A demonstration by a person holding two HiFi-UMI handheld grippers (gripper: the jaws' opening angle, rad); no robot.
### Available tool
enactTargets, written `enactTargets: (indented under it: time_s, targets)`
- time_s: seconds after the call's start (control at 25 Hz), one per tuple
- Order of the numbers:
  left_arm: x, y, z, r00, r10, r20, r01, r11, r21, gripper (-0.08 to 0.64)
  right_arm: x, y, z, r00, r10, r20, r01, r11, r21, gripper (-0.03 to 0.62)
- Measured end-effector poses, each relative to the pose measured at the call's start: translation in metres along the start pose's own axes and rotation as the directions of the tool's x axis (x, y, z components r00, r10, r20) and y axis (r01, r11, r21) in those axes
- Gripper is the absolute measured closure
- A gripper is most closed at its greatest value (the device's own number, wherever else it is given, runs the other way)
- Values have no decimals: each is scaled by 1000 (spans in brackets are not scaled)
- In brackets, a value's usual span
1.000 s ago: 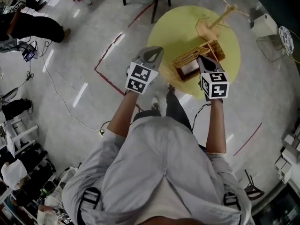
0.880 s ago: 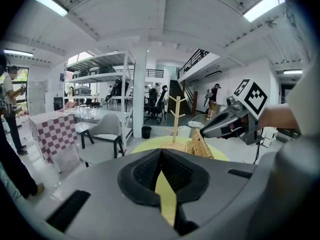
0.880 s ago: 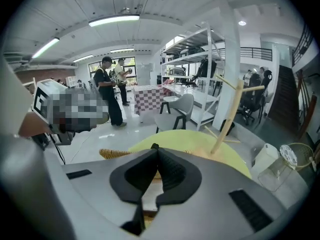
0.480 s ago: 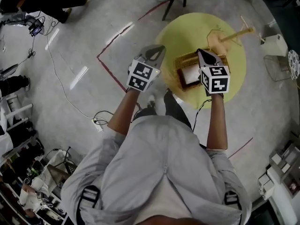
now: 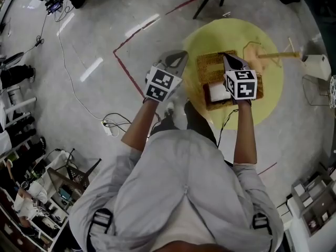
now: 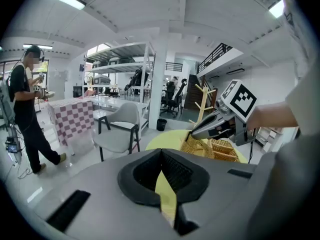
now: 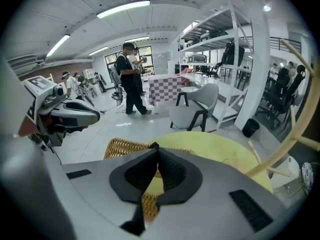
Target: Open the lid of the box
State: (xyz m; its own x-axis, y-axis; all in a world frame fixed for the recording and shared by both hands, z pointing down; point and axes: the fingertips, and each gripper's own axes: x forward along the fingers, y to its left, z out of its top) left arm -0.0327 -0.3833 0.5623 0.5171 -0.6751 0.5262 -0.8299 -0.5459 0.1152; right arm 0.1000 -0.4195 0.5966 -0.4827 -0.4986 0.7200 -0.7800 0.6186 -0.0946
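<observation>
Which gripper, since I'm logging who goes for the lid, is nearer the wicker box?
Right. The right gripper is over the wicker box; the left gripper is left of it, by the edge of the yellow table.

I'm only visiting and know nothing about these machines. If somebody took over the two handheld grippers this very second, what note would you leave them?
Left gripper: fingers shut, empty, held beside the left edge of the yellow table.
Right gripper: fingers shut, empty, over the wicker box; whether it touches the box cannot be told.
Box: on the table, beneath the right gripper.
Done: nothing is gripped; whether the box is already partly open cannot be told.
Left: take hold of the box top and open it.
</observation>
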Motion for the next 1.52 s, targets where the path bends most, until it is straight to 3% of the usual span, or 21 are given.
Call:
enactTargets:
  time_s: [0.44, 0.88, 1.16, 1.52]
  targets:
    - [-1, 23, -31, 997, 54, -54, -57, 997, -54, 531, 41, -14, -14, 999, -7, -37, 8, 1000, 22, 563]
    - [-37, -5, -15, 1000, 9, 12, -9, 1000, 7, 531, -40, 0, -3, 989, -127, 73, 125, 991, 38, 561]
    - [-76, -29, 7, 996, -33, 81, 27, 997, 67, 531, -115, 20, 4, 957, -242, 163, 236, 970, 58, 566]
    - [-130, -44, 42, 975, -54, 217, 20, 988, 156, 532, -199, 49, 10, 890, -359, 282, 353, 933, 73, 569]
